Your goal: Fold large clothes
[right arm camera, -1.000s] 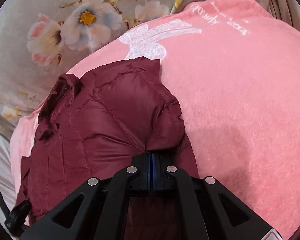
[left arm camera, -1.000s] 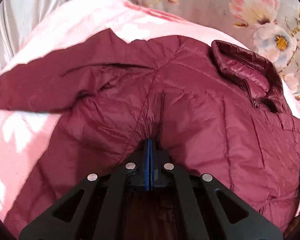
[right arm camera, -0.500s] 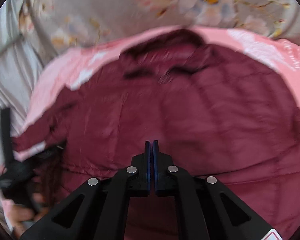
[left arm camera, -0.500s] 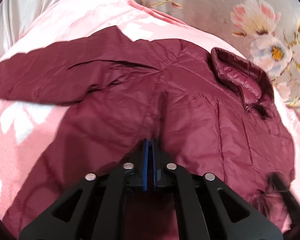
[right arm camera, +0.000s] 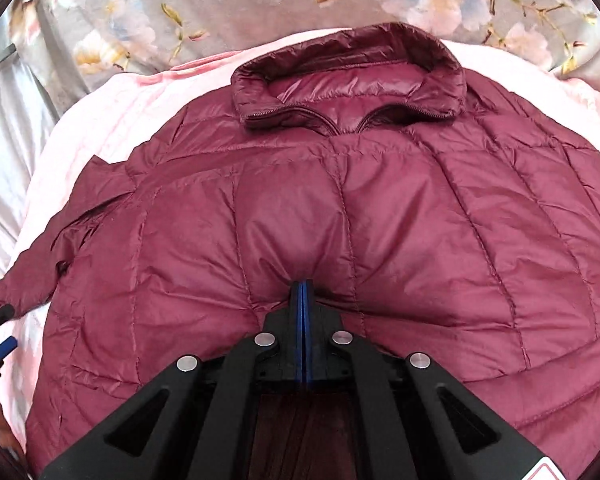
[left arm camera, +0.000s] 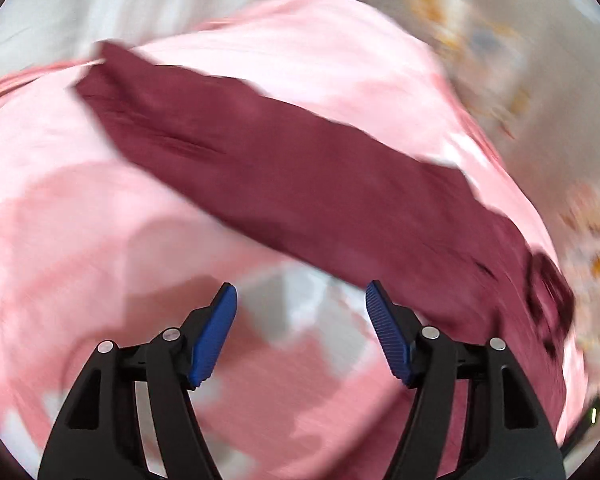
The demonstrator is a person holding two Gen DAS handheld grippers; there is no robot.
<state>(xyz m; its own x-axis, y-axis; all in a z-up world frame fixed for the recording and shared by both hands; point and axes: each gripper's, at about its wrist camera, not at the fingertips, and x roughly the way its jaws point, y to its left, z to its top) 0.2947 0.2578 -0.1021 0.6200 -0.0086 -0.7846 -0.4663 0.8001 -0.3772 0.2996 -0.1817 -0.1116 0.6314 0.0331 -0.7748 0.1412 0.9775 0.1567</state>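
A maroon quilted puffer jacket [right arm camera: 340, 208] lies front-up on a pink blanket [right arm camera: 112, 108], its collar [right arm camera: 348, 68] at the far side. My right gripper [right arm camera: 302, 284] is shut on a pinch of the jacket's front fabric near the middle. In the blurred left wrist view, one maroon sleeve [left arm camera: 260, 160] stretches out flat across the pink blanket [left arm camera: 80, 220]. My left gripper [left arm camera: 300, 300] is open and empty, just short of the sleeve's lower edge.
A grey floral sheet [right arm camera: 220, 4] lies beyond the blanket, with pale grey bedding [right arm camera: 8, 120] at the left. The other gripper's black parts and a blue pad [right arm camera: 2, 346] show at the right wrist view's left edge.
My left gripper has let go of the jacket, opened, and swung left toward the outstretched sleeve. My right gripper stays shut on the fabric and now faces the collar squarely.
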